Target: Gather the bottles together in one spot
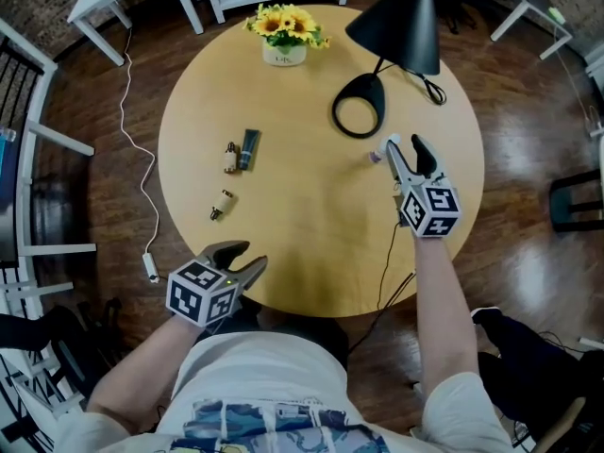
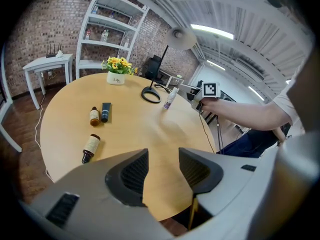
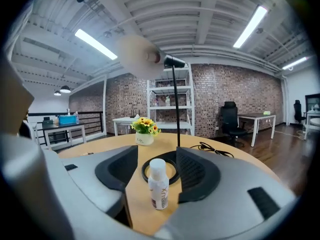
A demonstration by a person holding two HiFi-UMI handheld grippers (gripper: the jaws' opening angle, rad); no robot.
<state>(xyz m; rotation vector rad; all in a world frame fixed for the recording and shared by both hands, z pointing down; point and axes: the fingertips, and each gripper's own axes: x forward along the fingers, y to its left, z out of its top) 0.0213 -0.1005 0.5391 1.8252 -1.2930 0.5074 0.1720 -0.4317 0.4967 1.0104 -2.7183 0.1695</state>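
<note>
On the round table, a pot of yellow flowers sits near twelve o'clock; a black lamp stands at one o'clock.

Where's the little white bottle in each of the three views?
Head view: white bottle right of centre, just left of the right gripper's tips.
Left gripper view: the bottle stands upright, upper centre, right of the lamp base.
Right gripper view: the bottle is bottom centre, between the open jaws.
Shared landmark: the sunflower pot.
</note>
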